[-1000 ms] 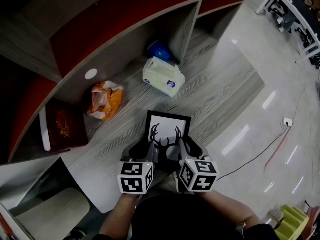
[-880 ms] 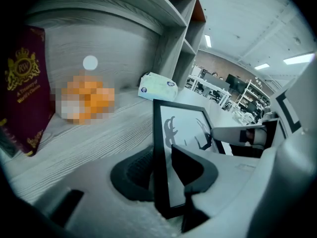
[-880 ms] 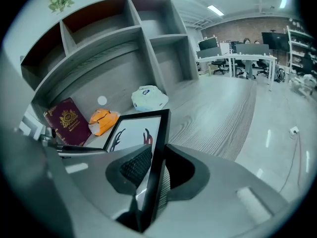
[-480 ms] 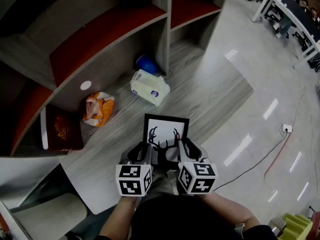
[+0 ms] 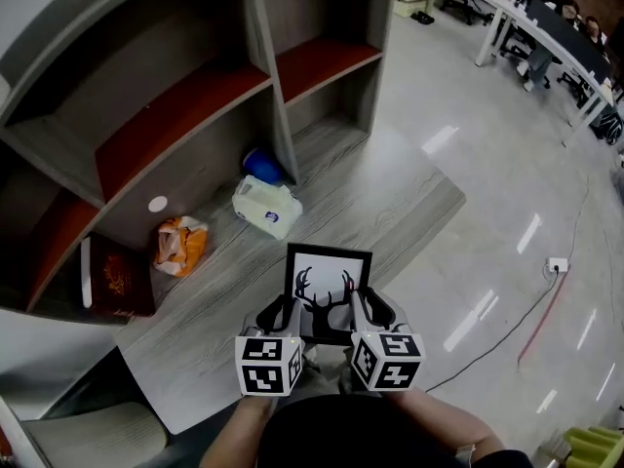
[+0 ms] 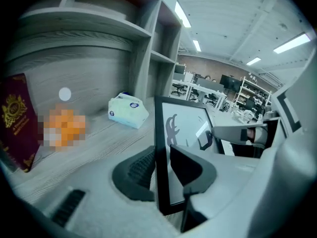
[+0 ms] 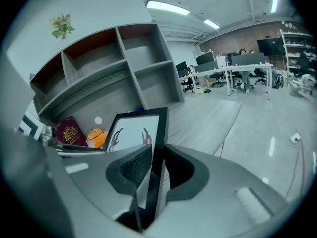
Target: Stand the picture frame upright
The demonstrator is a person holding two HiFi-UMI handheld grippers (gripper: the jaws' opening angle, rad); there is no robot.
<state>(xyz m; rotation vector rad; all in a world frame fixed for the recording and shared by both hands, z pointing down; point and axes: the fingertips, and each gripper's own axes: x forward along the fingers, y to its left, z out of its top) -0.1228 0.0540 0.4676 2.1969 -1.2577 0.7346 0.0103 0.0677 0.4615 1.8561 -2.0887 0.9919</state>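
grip: left gripper point(image 5: 283, 312) and right gripper point(image 5: 368, 310) clamped frame point(image 5: 328, 286) by its side edges, jaws just closed in | place: frame was held over base point(image 5: 390, 193) near edge | risk: thin-edge hold could slip; frame could topple if released there

Your picture frame point(image 5: 329, 281) is a slim black rectangle around a white print of dark antlers. It stands in portrait, its face leaning back towards you. Your left gripper point(image 5: 284, 312) clamps its left edge low down and your right gripper point(image 5: 362, 306) its right edge, both pairs of jaws having just been closing onto it. It is over the near end of the grey wood-grain board point(image 5: 390, 193).
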